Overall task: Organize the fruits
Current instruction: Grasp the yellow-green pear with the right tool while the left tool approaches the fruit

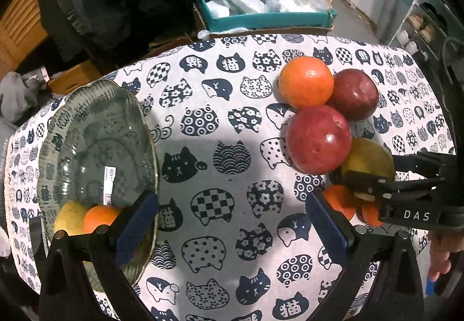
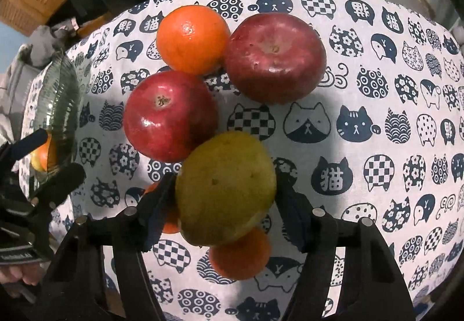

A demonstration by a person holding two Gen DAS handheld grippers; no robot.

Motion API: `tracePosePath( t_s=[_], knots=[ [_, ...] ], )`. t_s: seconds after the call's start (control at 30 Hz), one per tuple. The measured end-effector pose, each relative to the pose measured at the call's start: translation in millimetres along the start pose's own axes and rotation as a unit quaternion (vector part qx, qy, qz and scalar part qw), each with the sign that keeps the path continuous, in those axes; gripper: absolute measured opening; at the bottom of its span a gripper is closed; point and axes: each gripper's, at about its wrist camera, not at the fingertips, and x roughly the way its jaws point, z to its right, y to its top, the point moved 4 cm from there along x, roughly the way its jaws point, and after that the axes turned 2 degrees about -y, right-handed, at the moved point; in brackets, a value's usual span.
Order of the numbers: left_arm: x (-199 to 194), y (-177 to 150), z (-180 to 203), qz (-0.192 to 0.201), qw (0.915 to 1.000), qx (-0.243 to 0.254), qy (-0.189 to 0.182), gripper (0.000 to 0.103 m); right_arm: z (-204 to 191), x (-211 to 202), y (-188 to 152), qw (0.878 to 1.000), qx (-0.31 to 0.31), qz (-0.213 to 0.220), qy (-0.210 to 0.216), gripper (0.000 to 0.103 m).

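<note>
My right gripper (image 2: 226, 199) is shut on a yellow-green pear (image 2: 226, 187) and holds it above two small oranges (image 2: 240, 257). Beside it lie a bright red apple (image 2: 169, 117), a dark red apple (image 2: 275, 57) and a larger orange (image 2: 192, 39). In the left wrist view the same cluster sits at the right, with the pear (image 1: 368, 158) between the right gripper's fingers (image 1: 365, 181). My left gripper (image 1: 232, 228) is open and empty over the cloth. A glass bowl (image 1: 95, 132) at the left holds a yellow fruit (image 1: 69, 216) and an orange (image 1: 100, 218).
The table wears a white cloth with navy cat prints (image 1: 220, 147). A teal box (image 1: 269, 16) with plastic bags stands behind the table's far edge. Dark clothing and a wooden panel lie beyond the left side.
</note>
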Motion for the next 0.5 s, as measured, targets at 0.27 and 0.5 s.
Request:
tracePosePath(
  t_s=[0.27, 0.5],
  knots=[
    [3, -1, 15, -0.005, 0.9998, 0.010, -0.014, 0.102, 12, -28, 2, 0.998, -0.002, 0.045, -0.033, 0.068],
    [12, -5, 39, -0.019, 0.9987, 0.023, -0.042, 0.102, 33, -45, 1, 0.994, -0.009, 0.074, -0.078, 0.068]
  ],
)
